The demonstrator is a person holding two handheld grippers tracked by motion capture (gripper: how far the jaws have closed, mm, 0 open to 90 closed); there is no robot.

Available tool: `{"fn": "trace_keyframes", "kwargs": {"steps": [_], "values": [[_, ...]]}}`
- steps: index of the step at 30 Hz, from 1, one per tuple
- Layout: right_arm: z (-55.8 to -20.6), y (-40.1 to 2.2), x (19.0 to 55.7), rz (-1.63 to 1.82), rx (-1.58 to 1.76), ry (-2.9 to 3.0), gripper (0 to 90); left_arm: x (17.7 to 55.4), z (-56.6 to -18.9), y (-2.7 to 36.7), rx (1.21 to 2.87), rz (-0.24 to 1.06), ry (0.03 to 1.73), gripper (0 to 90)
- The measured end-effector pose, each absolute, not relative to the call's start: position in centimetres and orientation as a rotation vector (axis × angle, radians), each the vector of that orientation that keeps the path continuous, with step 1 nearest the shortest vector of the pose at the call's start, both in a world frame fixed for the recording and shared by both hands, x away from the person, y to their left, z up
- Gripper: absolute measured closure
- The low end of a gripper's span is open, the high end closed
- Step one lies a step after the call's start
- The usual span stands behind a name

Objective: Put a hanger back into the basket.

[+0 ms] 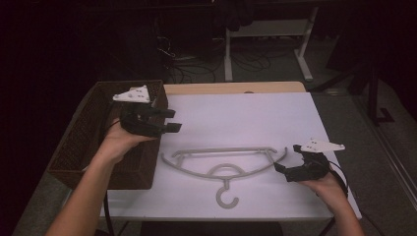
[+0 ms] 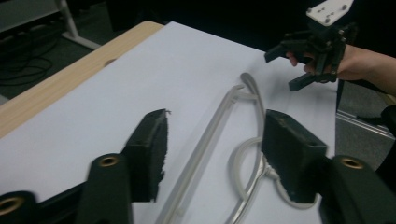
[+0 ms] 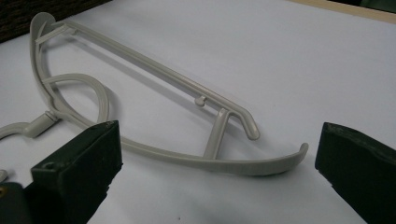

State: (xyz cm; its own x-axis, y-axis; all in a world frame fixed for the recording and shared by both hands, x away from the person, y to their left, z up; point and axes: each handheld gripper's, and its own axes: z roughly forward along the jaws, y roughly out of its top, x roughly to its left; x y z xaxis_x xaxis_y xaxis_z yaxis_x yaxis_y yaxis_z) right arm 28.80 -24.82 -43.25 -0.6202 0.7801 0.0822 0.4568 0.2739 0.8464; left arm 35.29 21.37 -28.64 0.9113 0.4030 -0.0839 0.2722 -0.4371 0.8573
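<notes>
- A pale grey plastic clothes hanger [image 1: 225, 164] lies flat on the white table top [image 1: 246, 118], a little toward six o'clock of the table's middle, its hook pointing to six o'clock, toward the person.
- A dark brown woven wicker basket [image 1: 83, 132] sits at nine o'clock of the hanger, along the table's left edge.
- The left gripper [image 1: 172, 120] is held above the basket's right wall, at about ten o'clock of the hanger, its black jaws pointing to three o'clock. In the left gripper view the jaws stand wide apart with nothing between them, and the hanger's bar and loop lie on the table beyond the gap.
- The right gripper [image 1: 286, 167] sits at three o'clock of the hanger, just beside its right arm tip, jaws pointing to nine o'clock. In the right gripper view the jaws are spread wide, with the hanger's curved end [image 3: 280, 163] lying between them and touching neither.
- A strip of light wooden table edge [image 1: 236, 87] shows at twelve o'clock, past the white surface.
</notes>
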Motion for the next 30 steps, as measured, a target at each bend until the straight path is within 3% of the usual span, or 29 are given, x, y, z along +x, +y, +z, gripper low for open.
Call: {"fn": "trace_keyframes", "kwargs": {"steps": [10,13,30], "values": [[-43.2,-24.9,28.8,1.281,1.121,2.202,0.4,34.9,-32.0,16.1,2.166,0.063,0.431,83.3],[-43.2,-24.9,28.7,1.283,1.121,2.202,0.4,35.1,-33.6,15.2,2.201,0.048,0.447,90.0],[-43.3,-24.8,28.8,1.278,1.121,2.206,0.4,35.5,-42.9,13.4,2.470,0.043,0.513,90.0]]}}
